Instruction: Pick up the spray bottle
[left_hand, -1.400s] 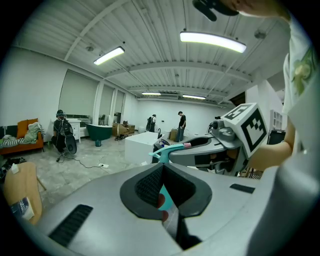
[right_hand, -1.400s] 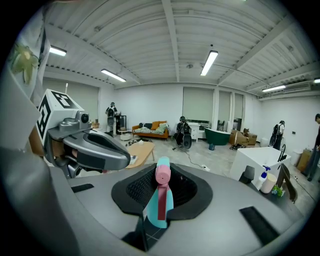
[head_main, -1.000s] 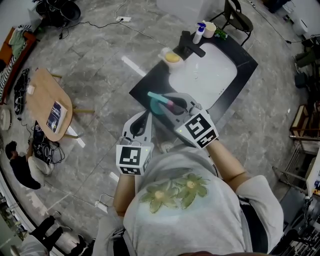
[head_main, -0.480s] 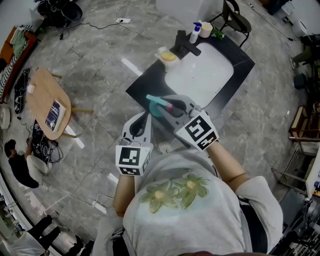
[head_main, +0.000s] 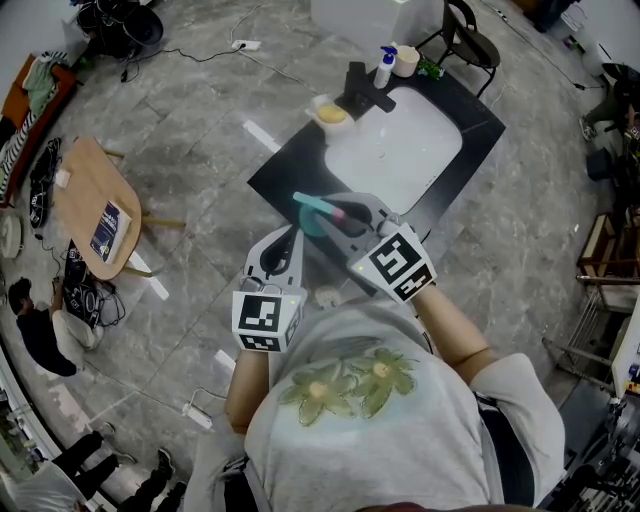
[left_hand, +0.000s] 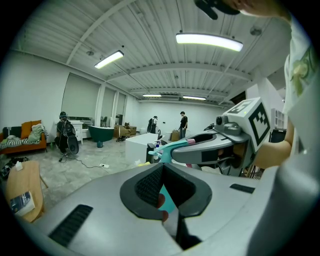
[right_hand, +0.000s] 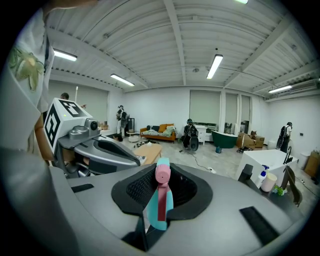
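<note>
Atop the sink counter (head_main: 290, 168), blue-capped spray bottle (head_main: 385, 66) beside a cup (head_main: 405, 61), left tongs (left_hand: 167, 199), right tongs (right_hand: 162, 196) both closed.

spray bottle (head_main: 385, 67) | white, blue head; apparently upright; on counter (head_main: 290, 165)

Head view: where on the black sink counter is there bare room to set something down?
Bare: the counter strip right of the white basin, and the strip left of it, nearer than the dish holding something yellow. Crowded: the far edge, where faucet, spray bottle, cup and a green item cluster.
</note>
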